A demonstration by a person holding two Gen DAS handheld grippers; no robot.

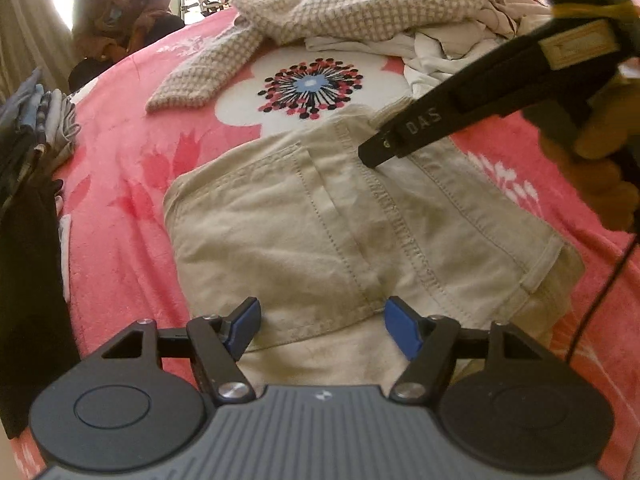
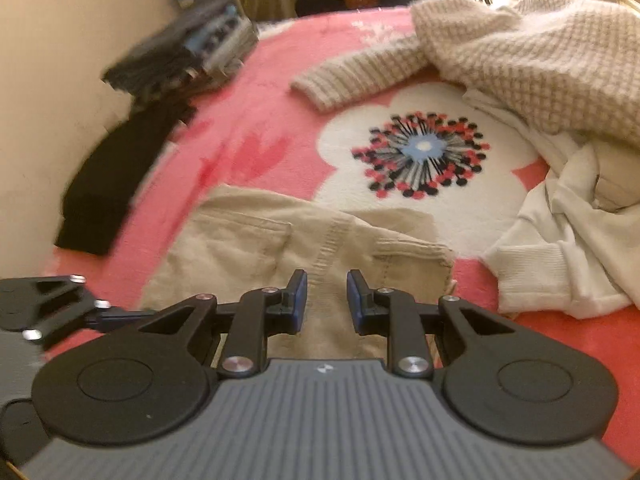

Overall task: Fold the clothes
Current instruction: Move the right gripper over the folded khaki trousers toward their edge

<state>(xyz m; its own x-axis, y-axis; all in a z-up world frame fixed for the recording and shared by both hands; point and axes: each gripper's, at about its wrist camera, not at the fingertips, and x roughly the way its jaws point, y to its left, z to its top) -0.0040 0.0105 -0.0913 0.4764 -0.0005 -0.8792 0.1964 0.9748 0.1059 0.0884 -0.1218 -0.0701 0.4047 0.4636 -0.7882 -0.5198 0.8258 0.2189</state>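
Currently both hand-held grippers, left (image 1: 320, 326) and right (image 2: 327, 300), hang parted over beige trousers (image 1: 320, 216); I'd pinch edges squarely.

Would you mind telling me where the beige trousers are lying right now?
The beige trousers lie flat on the pink floral blanket, directly ahead of both claws in both views, just below the blanket's big white flower and left of the white garment.
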